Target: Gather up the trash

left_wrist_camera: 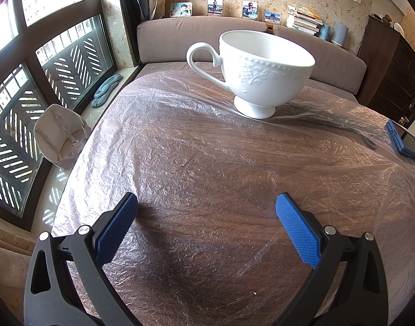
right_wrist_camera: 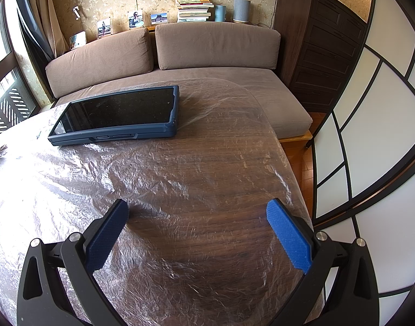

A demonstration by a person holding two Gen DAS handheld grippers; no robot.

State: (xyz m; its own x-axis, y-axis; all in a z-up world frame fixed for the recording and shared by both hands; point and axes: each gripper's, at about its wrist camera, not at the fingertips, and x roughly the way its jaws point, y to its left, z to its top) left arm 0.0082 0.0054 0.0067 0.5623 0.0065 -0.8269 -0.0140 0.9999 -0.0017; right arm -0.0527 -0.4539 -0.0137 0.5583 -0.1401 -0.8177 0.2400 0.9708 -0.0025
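A wooden table (left_wrist_camera: 207,184) is covered by a crinkled clear plastic sheet (left_wrist_camera: 158,125), which also shows in the right wrist view (right_wrist_camera: 79,179). A white embossed teacup (left_wrist_camera: 259,70) stands upright on the sheet at the far side. My left gripper (left_wrist_camera: 206,203) is open and empty, low over the table's near part, well short of the cup. My right gripper (right_wrist_camera: 198,212) is open and empty over the table's right part, near its right edge. A dark thin object (left_wrist_camera: 340,127) lies under the sheet right of the cup.
A tablet in a blue case (right_wrist_camera: 118,116) lies on the sheet, far left of my right gripper, and shows at the right edge in the left wrist view (left_wrist_camera: 404,141). A brown sofa (right_wrist_camera: 207,51) stands behind the table. A beige bag (left_wrist_camera: 58,138) sits by the window. A dark cabinet (right_wrist_camera: 321,40) stands right.
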